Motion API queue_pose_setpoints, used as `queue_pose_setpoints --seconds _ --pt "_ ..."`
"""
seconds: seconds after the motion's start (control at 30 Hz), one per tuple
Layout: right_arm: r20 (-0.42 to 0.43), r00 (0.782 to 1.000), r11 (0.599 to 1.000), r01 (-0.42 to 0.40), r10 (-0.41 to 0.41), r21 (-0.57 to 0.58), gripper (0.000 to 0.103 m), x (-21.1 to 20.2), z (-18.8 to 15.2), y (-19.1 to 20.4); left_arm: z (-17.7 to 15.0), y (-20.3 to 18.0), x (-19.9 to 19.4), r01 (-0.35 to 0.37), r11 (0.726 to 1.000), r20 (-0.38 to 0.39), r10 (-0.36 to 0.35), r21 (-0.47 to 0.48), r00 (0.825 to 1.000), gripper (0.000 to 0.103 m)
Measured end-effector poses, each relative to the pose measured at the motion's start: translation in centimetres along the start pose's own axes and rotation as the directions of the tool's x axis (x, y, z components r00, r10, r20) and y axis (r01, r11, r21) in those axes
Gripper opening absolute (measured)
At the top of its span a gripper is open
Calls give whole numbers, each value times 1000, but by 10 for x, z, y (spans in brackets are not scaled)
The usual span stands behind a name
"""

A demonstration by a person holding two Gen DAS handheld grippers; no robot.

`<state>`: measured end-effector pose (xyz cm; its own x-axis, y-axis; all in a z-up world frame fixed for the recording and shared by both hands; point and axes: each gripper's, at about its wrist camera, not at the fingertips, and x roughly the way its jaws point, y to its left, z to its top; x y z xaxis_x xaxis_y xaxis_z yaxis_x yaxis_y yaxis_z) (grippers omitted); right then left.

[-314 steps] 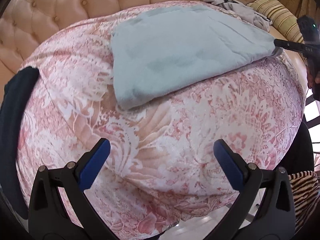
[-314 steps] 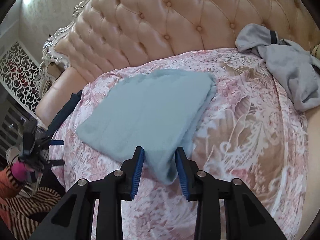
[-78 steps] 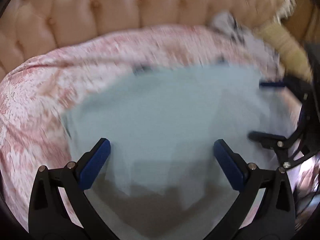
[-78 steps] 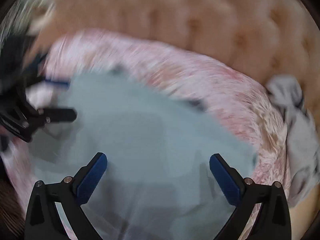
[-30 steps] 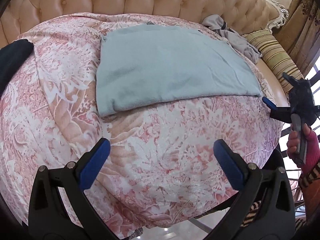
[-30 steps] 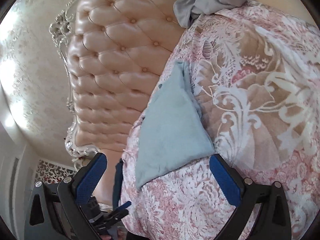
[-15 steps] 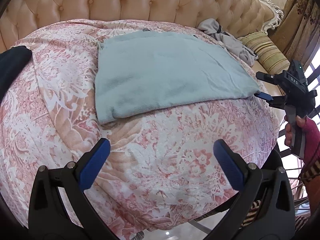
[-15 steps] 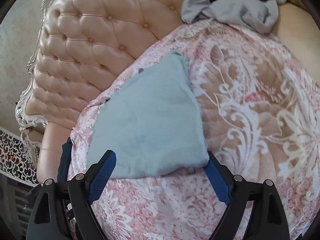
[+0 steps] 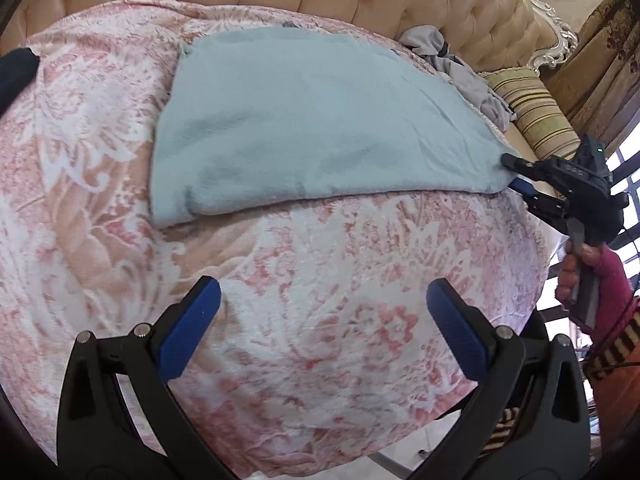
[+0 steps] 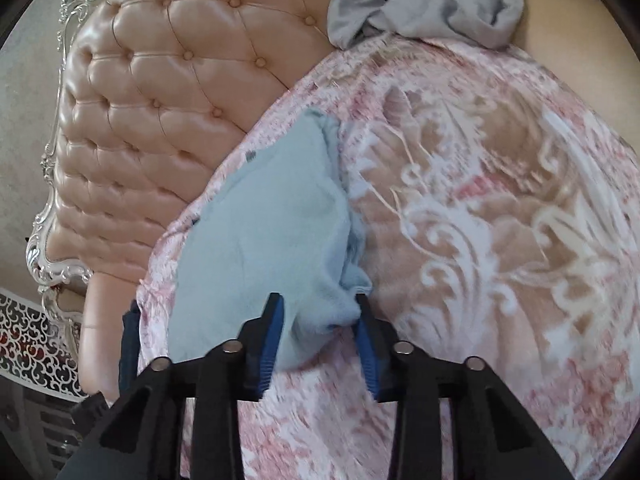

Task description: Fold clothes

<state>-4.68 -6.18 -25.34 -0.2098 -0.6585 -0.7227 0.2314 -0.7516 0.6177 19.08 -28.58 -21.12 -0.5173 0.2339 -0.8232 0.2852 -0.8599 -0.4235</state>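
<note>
Two grippers here: the right gripper (image 10: 318, 312) has just been closing its jaws, and the near corner of the light blue garment (image 9: 312, 120) is bunched between the blue pads. Garment lies flat on the pink floral blanket (image 9: 320, 300). Left gripper (image 9: 323, 312) hangs wide apart over bare blanket, gripping nothing.

No lettering, label, brand or number can be read anywhere here; there is some faint pale marking on the right tool's (image 9: 516, 174) black body, too small to read.
</note>
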Motion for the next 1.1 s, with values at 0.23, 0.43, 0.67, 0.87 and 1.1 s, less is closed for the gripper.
queue_pose_setpoints --seconds 0.23,0.43,0.67,0.87,1.1 --pt "9 999 998 41 -40 -53 13 3 -3 -2 1 11 1 56 995 -14 -57 -86 998 103" --pt "41 997 989 74 -70 -127 12 -2 -10 8 3 35 -4 128 965 34 -124 -231 992 103" --pt "39 997 989 74 -70 -127 12 1 -8 7 -6 71 -5 359 799 196 -301 -483 933 103" --pt "32 998 992 57 -53 -114 12 3 -9 1 8 77 8 377 743 217 -309 -553 926 103" --pt "28 998 991 56 -53 -125 13 4 -8 2 23 78 12 311 777 204 -237 -548 950 103"
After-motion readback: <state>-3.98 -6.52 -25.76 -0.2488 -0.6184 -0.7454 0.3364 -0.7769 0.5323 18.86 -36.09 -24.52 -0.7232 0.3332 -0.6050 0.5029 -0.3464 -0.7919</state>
